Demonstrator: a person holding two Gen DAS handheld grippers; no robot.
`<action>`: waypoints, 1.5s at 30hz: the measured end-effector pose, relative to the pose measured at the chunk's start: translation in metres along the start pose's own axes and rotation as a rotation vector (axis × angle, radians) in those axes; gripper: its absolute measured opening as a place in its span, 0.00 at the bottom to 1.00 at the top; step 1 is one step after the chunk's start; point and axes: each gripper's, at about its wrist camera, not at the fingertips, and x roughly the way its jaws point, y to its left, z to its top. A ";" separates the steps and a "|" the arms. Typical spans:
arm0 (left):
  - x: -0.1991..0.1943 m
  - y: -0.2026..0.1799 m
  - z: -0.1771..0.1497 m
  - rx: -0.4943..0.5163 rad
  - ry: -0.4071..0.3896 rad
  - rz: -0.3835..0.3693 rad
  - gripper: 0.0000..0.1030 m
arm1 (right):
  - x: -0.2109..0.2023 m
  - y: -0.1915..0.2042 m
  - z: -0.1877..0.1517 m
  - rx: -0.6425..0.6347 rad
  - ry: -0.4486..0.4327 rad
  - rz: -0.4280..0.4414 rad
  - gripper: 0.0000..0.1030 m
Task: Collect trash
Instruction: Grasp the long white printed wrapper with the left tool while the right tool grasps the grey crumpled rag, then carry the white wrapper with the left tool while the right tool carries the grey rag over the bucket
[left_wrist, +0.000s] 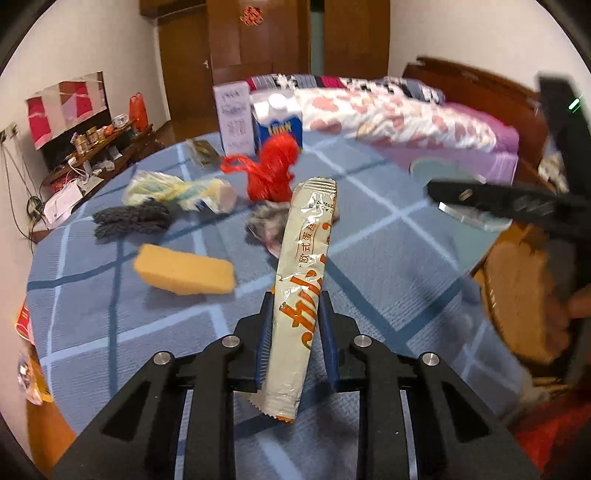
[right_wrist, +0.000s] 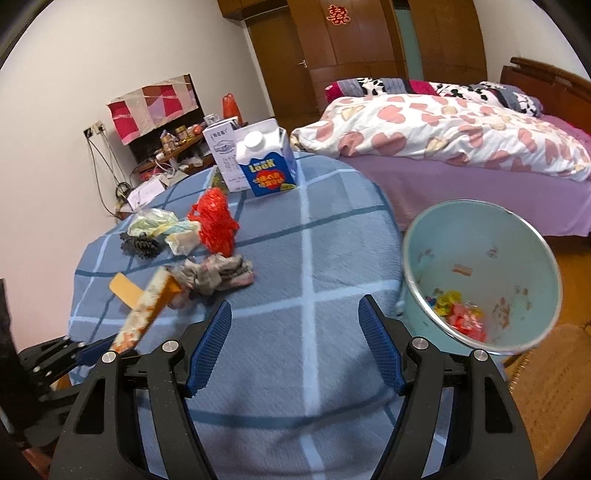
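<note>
My left gripper (left_wrist: 295, 317) clamped on a snack wrapper (left_wrist: 301, 295) lifted over the checked table (left_wrist: 369, 229), my right gripper (right_wrist: 295, 328) spread wide and empty, bin (right_wrist: 480, 273) beside table

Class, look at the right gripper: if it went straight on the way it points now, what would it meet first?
Probably the blue checked tablecloth. The right gripper stands open and empty, tilted down over a bare stretch of cloth. The crumpled grey rag lies left of that line and the light blue bin right of it, though depth is uncertain.
</note>
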 end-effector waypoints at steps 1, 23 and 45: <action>-0.007 0.004 0.002 -0.014 -0.017 0.010 0.23 | 0.004 0.003 0.002 -0.003 0.001 0.006 0.69; -0.032 0.078 0.015 -0.263 -0.103 0.207 0.23 | 0.106 0.079 0.016 -0.145 0.166 0.106 0.26; -0.038 0.015 0.042 -0.185 -0.149 0.194 0.23 | -0.016 0.040 0.033 -0.133 -0.115 0.062 0.18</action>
